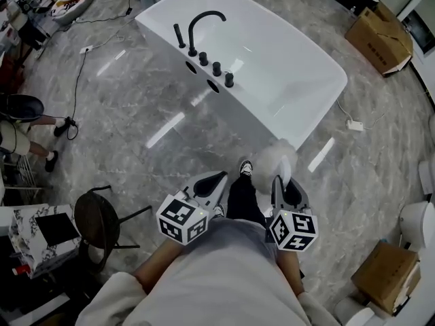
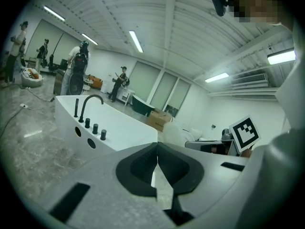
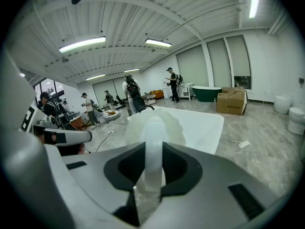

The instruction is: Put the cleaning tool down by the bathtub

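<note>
The white bathtub (image 1: pixel 272 66) with a black curved tap (image 1: pixel 204 19) stands just ahead of me on the grey marble floor. My right gripper (image 1: pixel 284 183) is shut on the clear handle (image 3: pixel 153 151) of the cleaning tool. Its fluffy white head (image 1: pixel 279 158) sticks out past the jaws and hangs near the tub's near side. In the right gripper view the head (image 3: pixel 152 123) hides part of the tub (image 3: pixel 202 125). My left gripper (image 1: pixel 219 178) is held beside it at waist height, its jaws pressed together with nothing in them (image 2: pixel 156 146). The tub (image 2: pixel 119 128) lies to its left front.
A black chair (image 1: pixel 98 219) stands at my left. Cardboard boxes sit at the far right (image 1: pixel 379 36) and near right (image 1: pixel 386 274). A cable (image 1: pixel 78 80) and a power strip (image 1: pixel 355 124) lie on the floor. A white toilet (image 1: pixel 418 223) is at right. People stand far off (image 3: pixel 173 82).
</note>
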Motion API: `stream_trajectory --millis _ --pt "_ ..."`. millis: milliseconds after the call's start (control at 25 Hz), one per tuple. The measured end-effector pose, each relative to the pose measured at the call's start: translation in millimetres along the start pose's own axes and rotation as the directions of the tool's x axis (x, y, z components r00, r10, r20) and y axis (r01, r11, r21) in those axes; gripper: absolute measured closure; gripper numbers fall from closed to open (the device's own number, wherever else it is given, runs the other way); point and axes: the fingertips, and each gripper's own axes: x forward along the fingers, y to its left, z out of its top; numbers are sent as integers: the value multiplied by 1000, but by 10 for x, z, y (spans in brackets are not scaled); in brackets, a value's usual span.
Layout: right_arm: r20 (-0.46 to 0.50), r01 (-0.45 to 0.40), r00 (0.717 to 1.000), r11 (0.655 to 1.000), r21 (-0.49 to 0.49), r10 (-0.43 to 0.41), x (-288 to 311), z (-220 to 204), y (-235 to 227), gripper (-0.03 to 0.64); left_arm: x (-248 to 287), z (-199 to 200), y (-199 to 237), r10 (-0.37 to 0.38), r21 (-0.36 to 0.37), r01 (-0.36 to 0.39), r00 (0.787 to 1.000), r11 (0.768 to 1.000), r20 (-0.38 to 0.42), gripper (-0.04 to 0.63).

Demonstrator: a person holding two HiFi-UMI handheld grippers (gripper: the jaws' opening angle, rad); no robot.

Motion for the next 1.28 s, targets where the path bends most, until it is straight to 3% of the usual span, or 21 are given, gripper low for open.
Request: stream_trajectory --millis 360,840,1280 --pt "-10 -41 999 999 19 41 603 432 -440 541 764 440 139 23 31 -22 999 999 -34 588" --pt "-8 -107 994 994 13 107 1322 1077 -1154 541 1751 1009 184 56 49 -55 998 997 -23 588" --pt "-18 -171 985 985 -26 170 1692 1280 -1516 541 2125 1072 232 119 26 -119 993 993 -6 589"
